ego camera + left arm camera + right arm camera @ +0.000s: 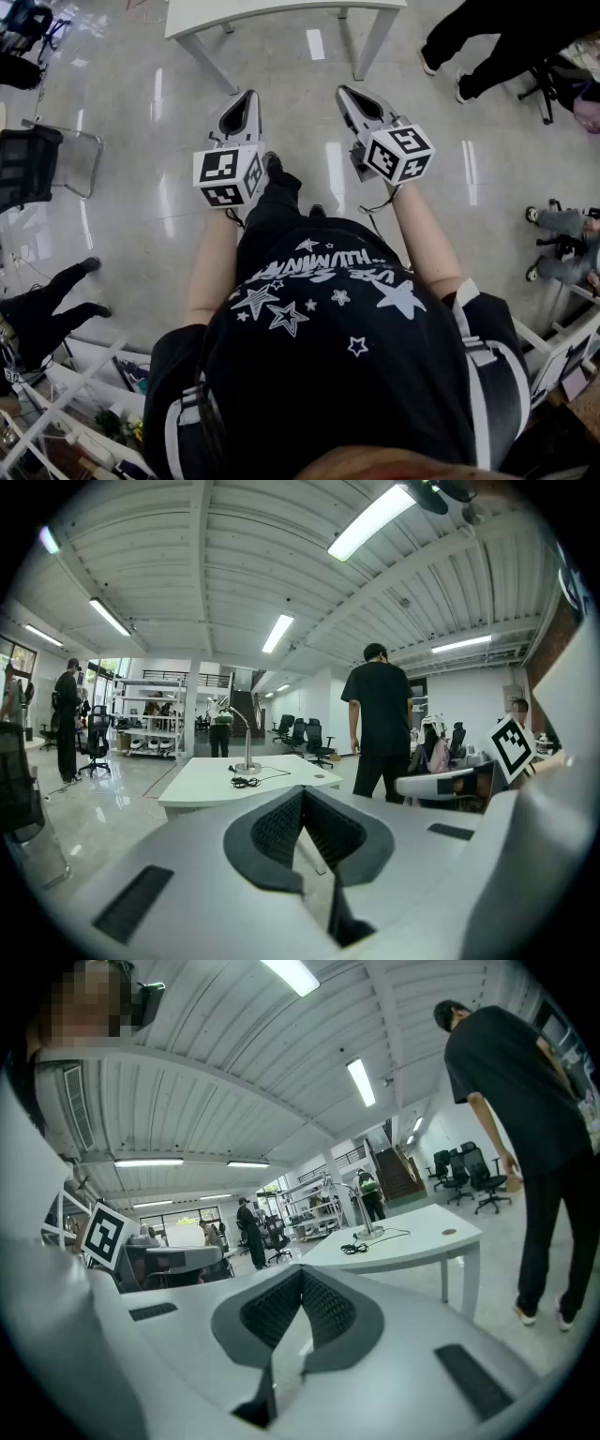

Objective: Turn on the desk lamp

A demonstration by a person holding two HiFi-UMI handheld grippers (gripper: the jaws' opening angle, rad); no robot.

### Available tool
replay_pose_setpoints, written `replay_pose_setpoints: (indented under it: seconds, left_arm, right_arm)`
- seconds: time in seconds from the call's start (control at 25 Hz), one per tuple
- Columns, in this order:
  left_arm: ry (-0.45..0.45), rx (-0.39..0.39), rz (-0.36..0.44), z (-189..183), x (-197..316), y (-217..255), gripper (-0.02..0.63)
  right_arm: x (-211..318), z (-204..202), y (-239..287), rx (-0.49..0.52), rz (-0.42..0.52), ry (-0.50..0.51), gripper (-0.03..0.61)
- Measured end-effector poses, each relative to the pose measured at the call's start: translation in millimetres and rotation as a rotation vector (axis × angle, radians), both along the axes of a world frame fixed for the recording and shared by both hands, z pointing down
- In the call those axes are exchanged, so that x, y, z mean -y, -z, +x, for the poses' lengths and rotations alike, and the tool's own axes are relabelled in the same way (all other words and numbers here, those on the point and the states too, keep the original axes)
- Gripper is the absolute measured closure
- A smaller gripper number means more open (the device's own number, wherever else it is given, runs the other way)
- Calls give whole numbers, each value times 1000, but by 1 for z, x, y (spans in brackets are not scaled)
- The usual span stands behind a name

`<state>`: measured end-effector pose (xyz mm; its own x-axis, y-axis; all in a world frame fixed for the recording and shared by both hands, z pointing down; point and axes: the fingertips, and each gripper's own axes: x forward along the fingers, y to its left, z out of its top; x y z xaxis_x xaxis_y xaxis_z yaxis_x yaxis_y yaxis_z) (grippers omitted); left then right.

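Beside table (202, 782) with desk lamp (247, 761): standing person (380, 714); office chairs (306, 735) beyond.

— What carries everything here?
— A white tabletop (207, 784) on white legs, standing on a glossy, pale floor (122, 112).
— And what sits on it?
— The desk lamp (247, 768). Its round metal base rests flat on the tabletop, and a thin stem rises from it and curves over at the top.
— Anything near the lamp?
— A black cable (243, 781) lies bunched just in front of the lamp's base, with one thin strand trailing off to the right. Farther right of the lamp there is a small round grommet (320, 775) in the tabletop.
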<state>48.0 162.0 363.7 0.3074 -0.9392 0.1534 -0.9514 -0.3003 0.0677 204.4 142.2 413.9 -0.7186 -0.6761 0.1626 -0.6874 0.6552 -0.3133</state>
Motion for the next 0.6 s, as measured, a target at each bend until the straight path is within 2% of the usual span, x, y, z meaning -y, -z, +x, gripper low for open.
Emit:
replay_pose_setpoints:
  seconds: [0.32, 0.6]
  left_arm:
    - [0, -19, -4, -38, 56, -9, 604]
    - [-8, -31, -13, -69, 128, -12, 604]
  right_arm:
    - [53, -38, -3, -18, 9, 10, 574]
    - [121, -65, -4, -31, 2, -16, 574]
